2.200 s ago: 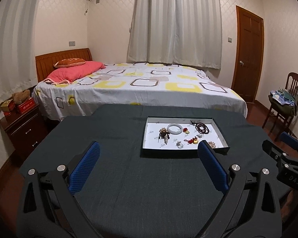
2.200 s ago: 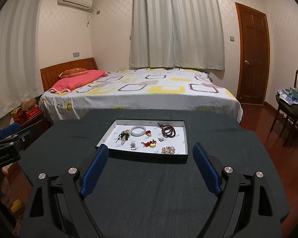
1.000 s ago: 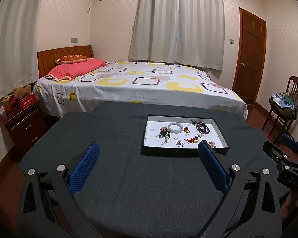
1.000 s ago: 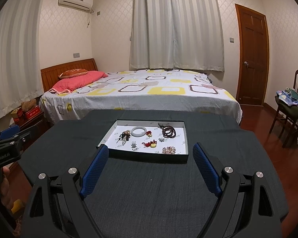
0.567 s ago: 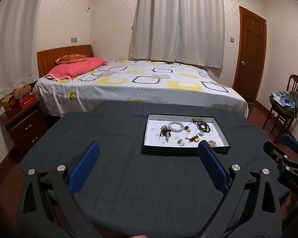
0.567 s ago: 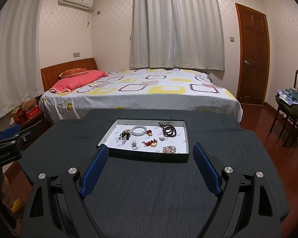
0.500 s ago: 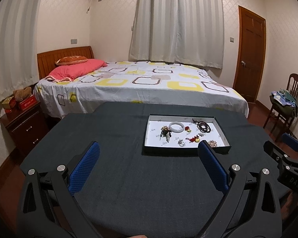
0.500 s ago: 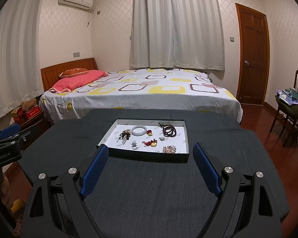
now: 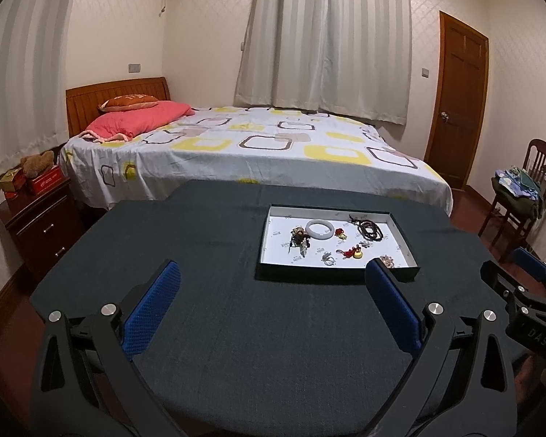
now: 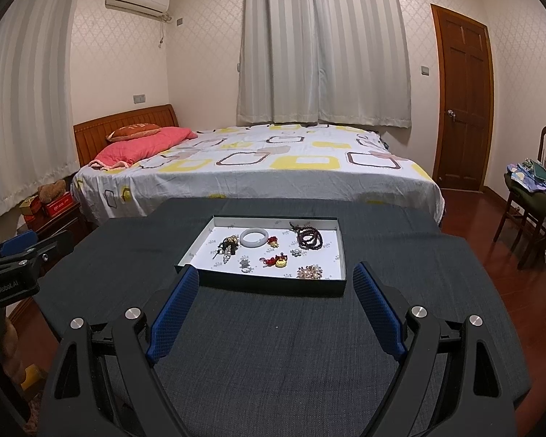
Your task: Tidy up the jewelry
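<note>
I hold both sets of jaws wide apart and empty above the dark cloth-covered worktop [image 10: 273, 346], the left gripper [image 9: 273, 291] and the right gripper [image 10: 276, 291] both short of the tray [image 10: 196, 251]. All the jewelry I can see lies inside that shallow, dark-walled, white-floored tray, spread loosely: a smooth pale bangle [image 10: 253, 237], a coiled string of dark round beads [image 10: 309, 238], a dark tangled charm cluster [image 10: 226, 247], two small red-and-gold knotted charms [image 10: 277, 261], a little silvery piece [image 10: 245, 264] and a sparkly brooch-like piece [image 10: 309, 271].

This fits either pieces gathered in and laid out, or a loose lot awaiting sorting; I cannot judge which, so I name no step.

Any pick here would call for a low, narrow pinch. The bangle looks hard and slick, likely to slide. The beads would drape and trail. The small metal bits sit flat on the liner and offer little edge.
</note>
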Tool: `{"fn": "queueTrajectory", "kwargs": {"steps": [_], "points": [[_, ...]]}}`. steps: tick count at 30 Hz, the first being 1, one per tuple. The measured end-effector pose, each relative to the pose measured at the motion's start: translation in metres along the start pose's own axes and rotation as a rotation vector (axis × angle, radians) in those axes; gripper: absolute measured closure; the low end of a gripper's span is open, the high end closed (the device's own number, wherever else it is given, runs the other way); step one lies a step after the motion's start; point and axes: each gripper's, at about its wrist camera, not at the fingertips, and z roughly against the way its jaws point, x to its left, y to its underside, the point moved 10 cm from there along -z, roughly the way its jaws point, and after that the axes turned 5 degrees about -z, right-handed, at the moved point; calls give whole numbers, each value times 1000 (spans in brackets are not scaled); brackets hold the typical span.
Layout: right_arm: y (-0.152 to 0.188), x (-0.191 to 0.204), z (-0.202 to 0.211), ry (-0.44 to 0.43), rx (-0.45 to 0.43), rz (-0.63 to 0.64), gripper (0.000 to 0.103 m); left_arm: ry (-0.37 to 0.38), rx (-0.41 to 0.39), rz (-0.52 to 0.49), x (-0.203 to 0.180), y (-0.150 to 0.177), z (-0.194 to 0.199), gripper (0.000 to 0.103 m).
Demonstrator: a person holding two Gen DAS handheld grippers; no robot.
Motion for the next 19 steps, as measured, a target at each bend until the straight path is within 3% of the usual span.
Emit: {"fn": "queueTrajectory", "kwargs": {"steps": [11,19], "points": [[5,0,0,0,3,-1,19,8,-19,-6,-2,0,0,4],[14,-3,-11,11,24,-10,19,-13,42,11,9,11,-23,4]]}}
